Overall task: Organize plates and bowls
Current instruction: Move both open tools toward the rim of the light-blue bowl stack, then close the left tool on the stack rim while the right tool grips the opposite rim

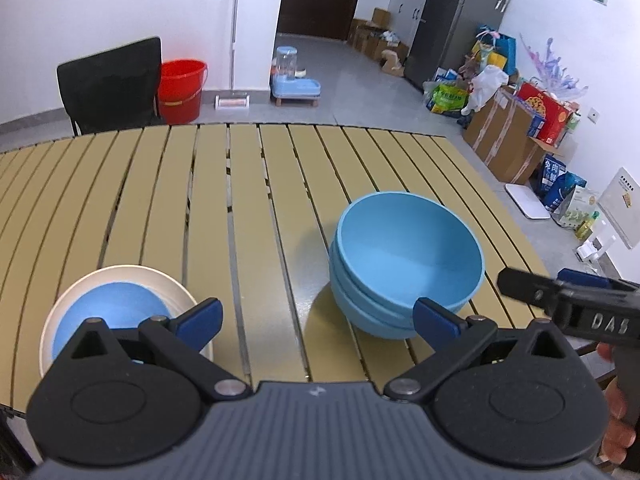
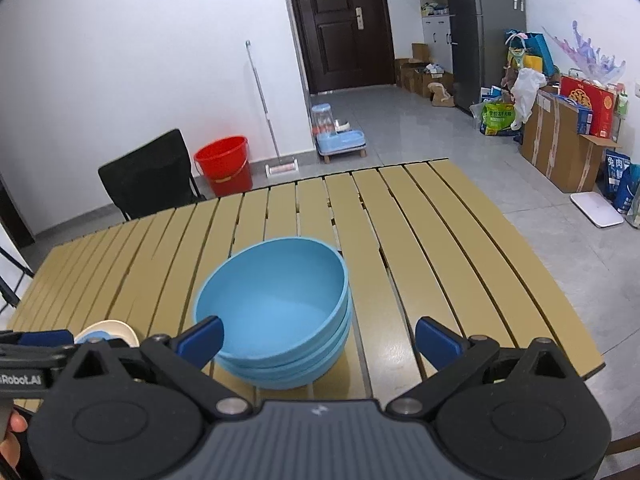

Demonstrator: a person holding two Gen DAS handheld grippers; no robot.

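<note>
A stack of blue bowls (image 1: 404,264) stands on the slatted tan table (image 1: 256,184), right of centre in the left wrist view. It also shows in the right wrist view (image 2: 276,312), centre. A cream plate (image 1: 176,286) with a blue plate (image 1: 108,312) on it lies at the near left; it also shows in the right wrist view (image 2: 114,329). My left gripper (image 1: 318,320) is open and empty, between plates and bowls. My right gripper (image 2: 318,338) is open and empty, its left finger near the bowl rim.
A black chair (image 1: 110,84) stands at the table's far edge. A red bucket (image 1: 180,88), a mop (image 1: 232,40) and a pet feeder (image 1: 292,76) are on the floor beyond. Boxes and bags (image 1: 516,120) line the right wall. The right gripper's body (image 1: 576,300) shows at right.
</note>
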